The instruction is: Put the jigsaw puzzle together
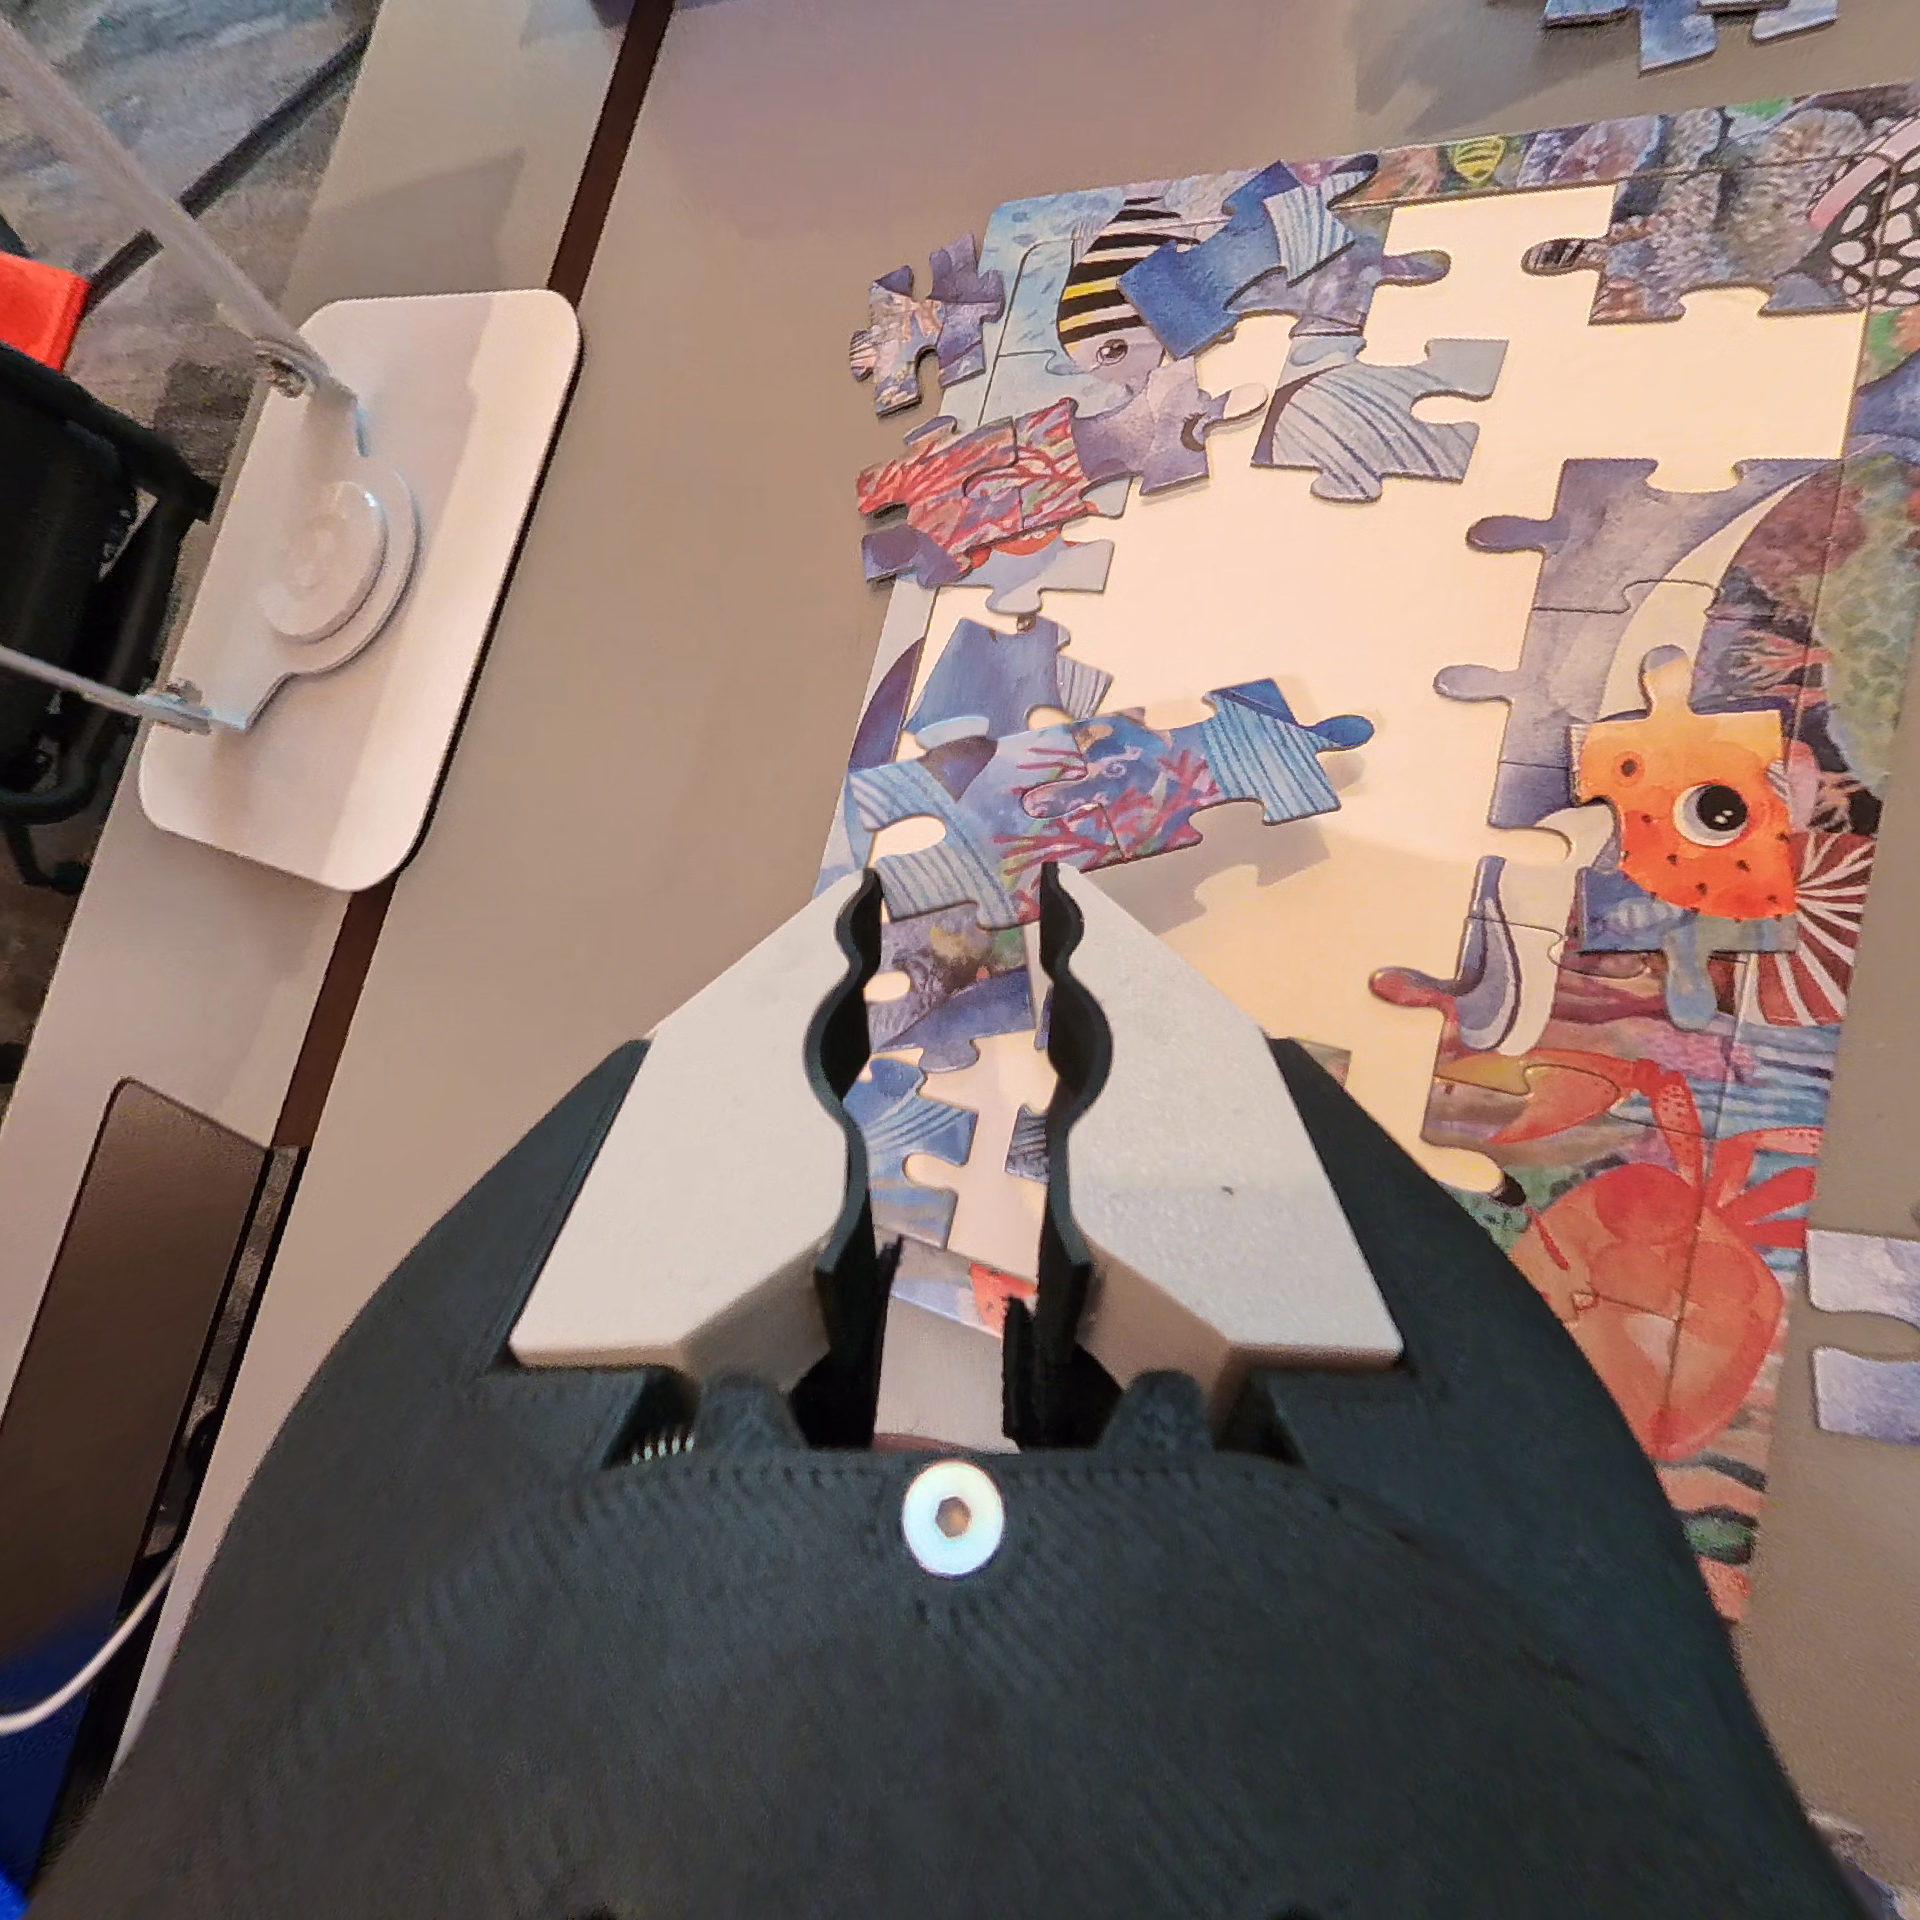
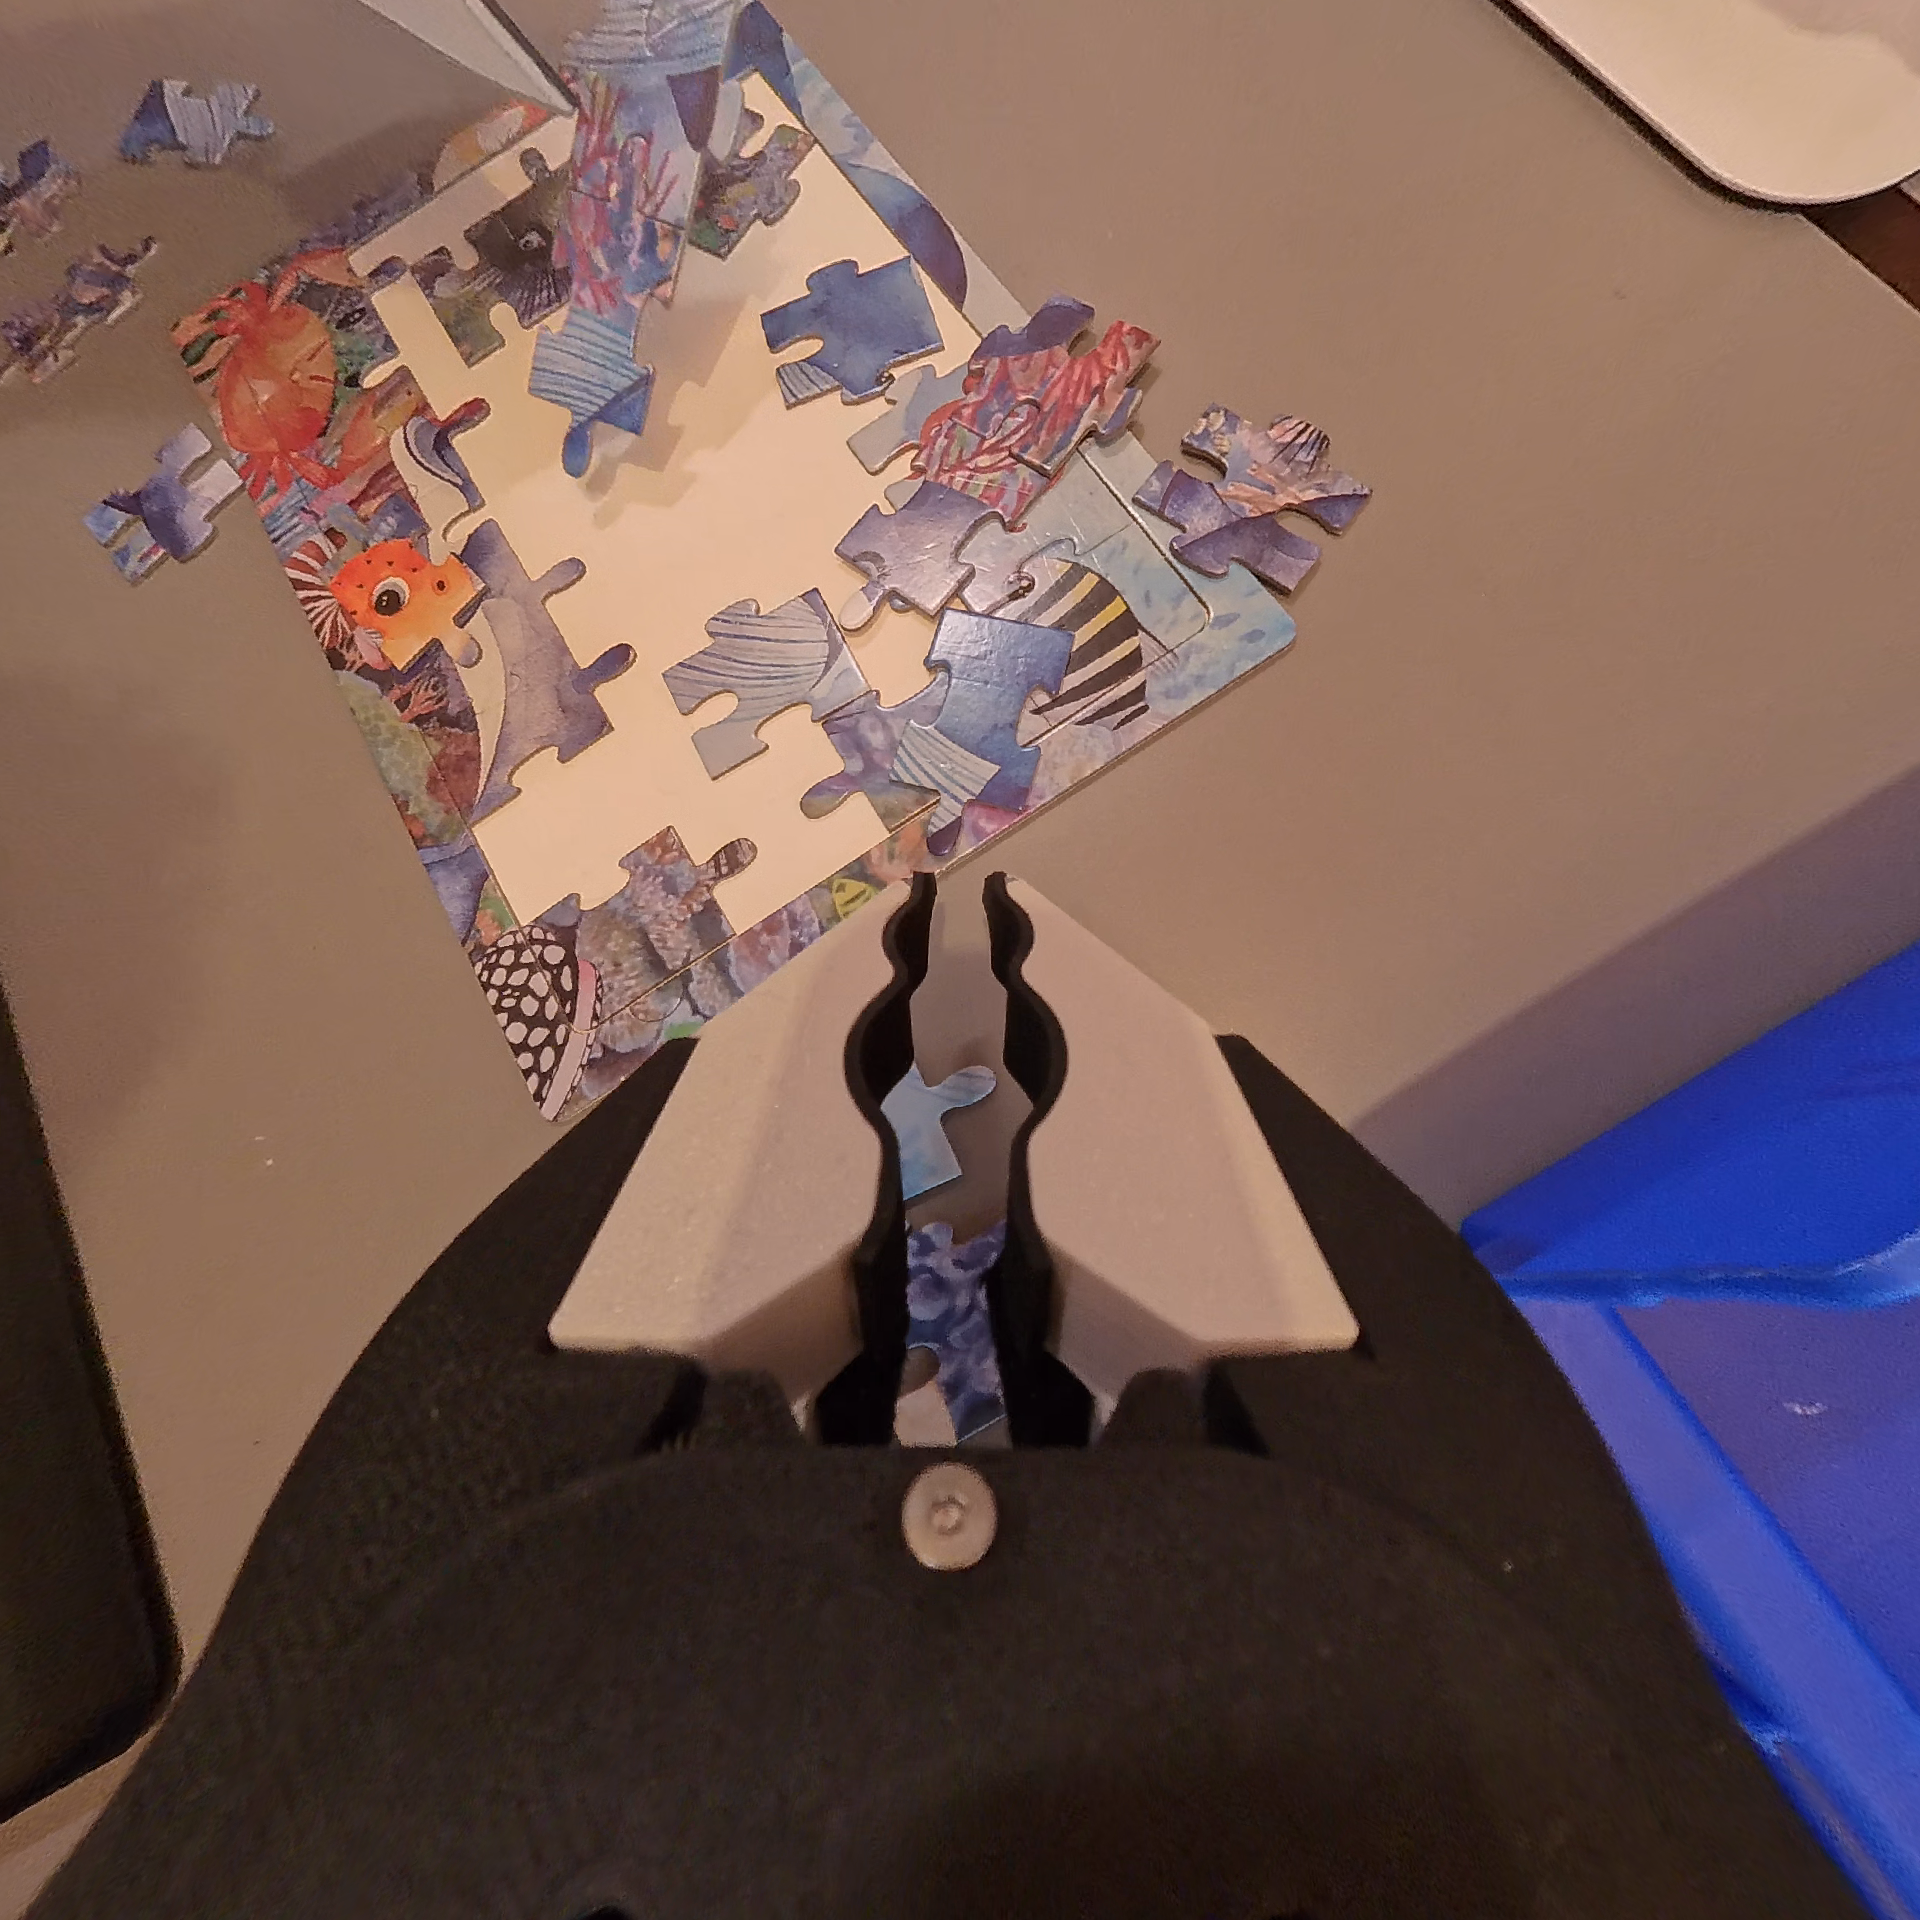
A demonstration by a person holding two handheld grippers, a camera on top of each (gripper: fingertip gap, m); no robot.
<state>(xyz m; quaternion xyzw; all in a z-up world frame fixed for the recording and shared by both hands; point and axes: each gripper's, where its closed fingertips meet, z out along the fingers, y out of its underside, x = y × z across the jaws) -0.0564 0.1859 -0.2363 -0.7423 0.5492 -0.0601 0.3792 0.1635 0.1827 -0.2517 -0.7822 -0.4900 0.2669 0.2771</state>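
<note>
The left gripper [image 1: 961, 883] clenched a strip of joined pieces [image 1: 1143, 790] above the half-filled jigsaw puzzle [image 1: 1299, 582] on a grey-brown table [image 1: 675, 520]. The right gripper [image 2: 961, 883] hung narrowly parted and empty near a blue bin [image 2: 1714, 1299], with loose pieces [image 2: 192, 120] scattered beside the puzzle.

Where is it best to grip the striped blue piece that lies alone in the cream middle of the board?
The striped blue piece lies flat on the board, so probably come from straight above and pinch its waist, with the tongs' tips in opposite notches. Bare cream lies on its open sides.
</note>
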